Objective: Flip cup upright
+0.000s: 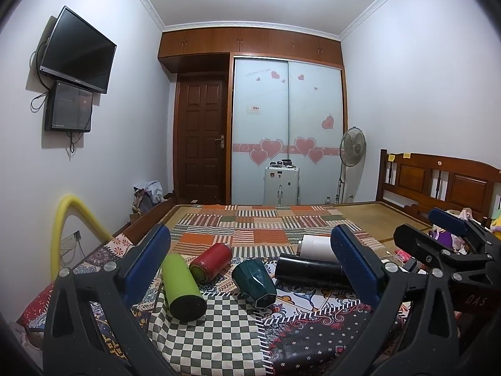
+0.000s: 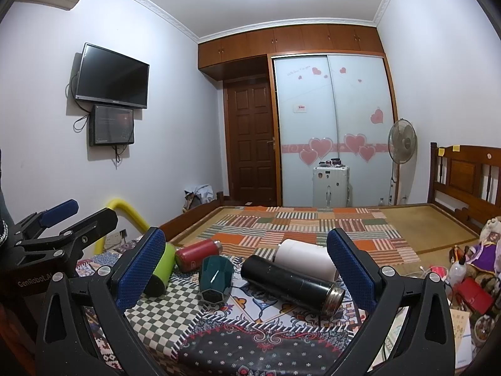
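A dark green faceted cup (image 1: 255, 282) lies on its side on the patchwork cloth, its base toward me; it also shows in the right wrist view (image 2: 216, 282). Beside it lie a lime green bottle (image 1: 181, 288), a red bottle (image 1: 211, 261), a black flask (image 1: 310, 271) and a white bottle (image 1: 316, 247). My left gripper (image 1: 250, 269) is open and empty, held above and short of the cups. My right gripper (image 2: 247, 269) is open and empty, also short of them. Each gripper shows at the other view's edge.
The cloth covers a table (image 2: 250, 354) set against a bed with a striped quilt (image 1: 266, 228). Clutter, a red box (image 2: 472, 294) and a spray bottle (image 2: 457, 269), lies at the right. A yellow foam tube (image 1: 72, 219) stands at the left wall.
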Available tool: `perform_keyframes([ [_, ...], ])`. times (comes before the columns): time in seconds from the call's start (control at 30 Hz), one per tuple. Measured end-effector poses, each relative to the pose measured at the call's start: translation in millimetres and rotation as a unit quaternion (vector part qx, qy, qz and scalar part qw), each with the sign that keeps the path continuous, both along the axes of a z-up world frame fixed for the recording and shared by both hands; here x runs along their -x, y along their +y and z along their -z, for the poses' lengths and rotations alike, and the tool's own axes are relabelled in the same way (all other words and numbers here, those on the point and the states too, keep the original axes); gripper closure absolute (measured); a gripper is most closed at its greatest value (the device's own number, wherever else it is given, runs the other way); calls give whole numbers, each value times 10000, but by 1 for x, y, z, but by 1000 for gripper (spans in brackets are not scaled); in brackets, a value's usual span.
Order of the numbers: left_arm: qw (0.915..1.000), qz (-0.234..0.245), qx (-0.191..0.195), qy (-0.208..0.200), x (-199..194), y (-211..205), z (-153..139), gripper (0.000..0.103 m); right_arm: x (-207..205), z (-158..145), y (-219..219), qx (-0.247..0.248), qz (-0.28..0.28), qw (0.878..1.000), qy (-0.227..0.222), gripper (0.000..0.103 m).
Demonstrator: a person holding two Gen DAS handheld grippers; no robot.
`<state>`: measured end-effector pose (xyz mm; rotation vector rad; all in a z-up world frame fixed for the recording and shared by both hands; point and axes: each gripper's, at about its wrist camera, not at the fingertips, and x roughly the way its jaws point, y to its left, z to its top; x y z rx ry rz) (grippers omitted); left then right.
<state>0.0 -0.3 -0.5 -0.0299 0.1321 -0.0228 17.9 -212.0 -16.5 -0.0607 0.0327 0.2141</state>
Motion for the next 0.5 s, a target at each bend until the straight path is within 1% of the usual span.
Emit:
perform_keyframes([
  [0.5,10000,18,-51,-55,2,-1,-1,0,2,-1,-2,3,13,10000,6,0],
])
